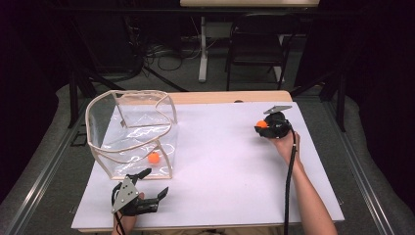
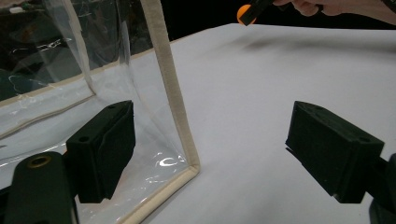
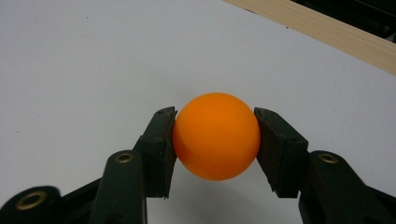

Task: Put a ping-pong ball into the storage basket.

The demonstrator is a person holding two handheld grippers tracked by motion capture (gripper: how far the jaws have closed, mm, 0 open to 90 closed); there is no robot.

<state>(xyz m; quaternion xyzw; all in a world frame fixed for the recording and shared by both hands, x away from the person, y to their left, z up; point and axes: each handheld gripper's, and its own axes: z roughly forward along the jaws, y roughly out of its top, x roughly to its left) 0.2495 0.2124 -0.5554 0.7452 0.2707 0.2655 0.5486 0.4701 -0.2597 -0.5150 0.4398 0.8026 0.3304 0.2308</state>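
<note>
While my right gripper (image 1: 264, 126) clamps orange ball (image 3: 216, 136), clear bag (image 1: 100, 117) lies far left; left gripper (image 1: 152, 185) gapes beside it.

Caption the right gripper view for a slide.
Right gripper clamps an orange ball above the white tabletop.

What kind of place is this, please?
Probably a lab or workshop set up for recording: a white table under a fixed camera, a folding chair and loose cables on the floor behind, dark surroundings.
</note>
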